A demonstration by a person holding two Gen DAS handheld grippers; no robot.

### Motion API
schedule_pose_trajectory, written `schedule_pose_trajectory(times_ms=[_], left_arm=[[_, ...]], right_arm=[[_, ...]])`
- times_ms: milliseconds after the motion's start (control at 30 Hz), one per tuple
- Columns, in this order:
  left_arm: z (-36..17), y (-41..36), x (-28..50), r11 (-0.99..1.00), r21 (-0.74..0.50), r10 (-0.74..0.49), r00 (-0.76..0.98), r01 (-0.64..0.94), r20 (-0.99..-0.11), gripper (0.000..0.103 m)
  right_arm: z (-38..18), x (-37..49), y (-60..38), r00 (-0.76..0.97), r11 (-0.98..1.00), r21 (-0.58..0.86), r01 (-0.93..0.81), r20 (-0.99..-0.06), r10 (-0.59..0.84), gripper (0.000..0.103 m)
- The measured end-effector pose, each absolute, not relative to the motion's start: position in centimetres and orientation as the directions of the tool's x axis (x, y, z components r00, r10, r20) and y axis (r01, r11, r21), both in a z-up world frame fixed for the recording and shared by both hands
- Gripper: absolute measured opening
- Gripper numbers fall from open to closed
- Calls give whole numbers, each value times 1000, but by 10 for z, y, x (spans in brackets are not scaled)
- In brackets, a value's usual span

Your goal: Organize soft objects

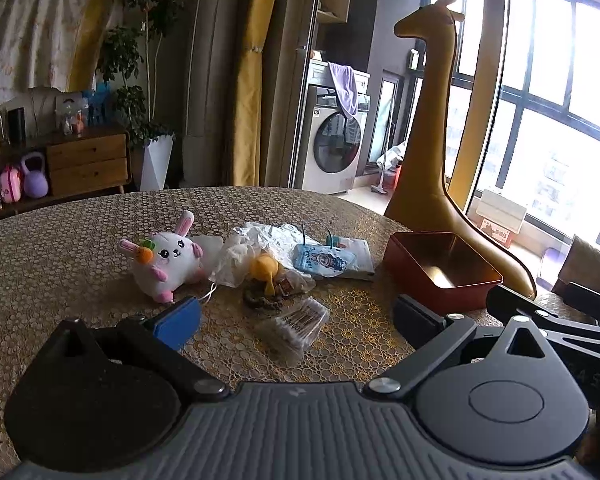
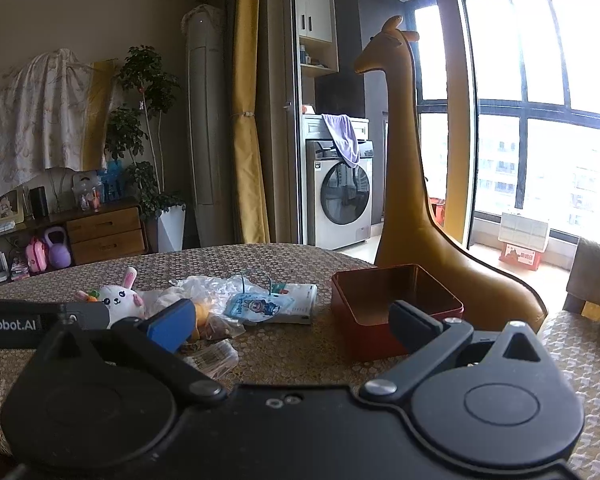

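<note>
At centre left of the left wrist view, the plush rabbit point(image 1: 168, 258) lies on the worktop point(image 1: 60, 248); light and squashy, best pinched across its body. Both the left hand-held gripper point(image 1: 300, 316) and the right hand-held gripper point(image 2: 292, 320) gape empty.

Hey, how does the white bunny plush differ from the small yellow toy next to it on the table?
The white bunny plush is plainly bigger than the small yellow toy. The bunny is white with pink ears and an orange carrot; the yellow toy is one plain colour. The bunny lies in the open on the tablecloth, while the yellow toy sits half tucked among crumpled clear plastic. Both lie on the table, outside the red tin, and neither gripper holds them.
</note>
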State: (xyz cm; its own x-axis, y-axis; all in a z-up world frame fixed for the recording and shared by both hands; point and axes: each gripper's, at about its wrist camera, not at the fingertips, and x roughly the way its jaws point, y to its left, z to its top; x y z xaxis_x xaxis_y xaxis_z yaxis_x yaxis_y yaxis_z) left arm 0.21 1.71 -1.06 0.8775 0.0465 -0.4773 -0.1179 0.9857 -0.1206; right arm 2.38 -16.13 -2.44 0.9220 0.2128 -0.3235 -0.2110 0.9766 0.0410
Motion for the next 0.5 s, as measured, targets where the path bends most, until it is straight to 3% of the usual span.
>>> schedule_pose_trajectory(times_ms=[500], left_arm=[[-8,20,-5,987,-122,35,892,-101,-451,103]], right_arm=[[-23,24,-161,925,979,52,-198,-322,204,103]])
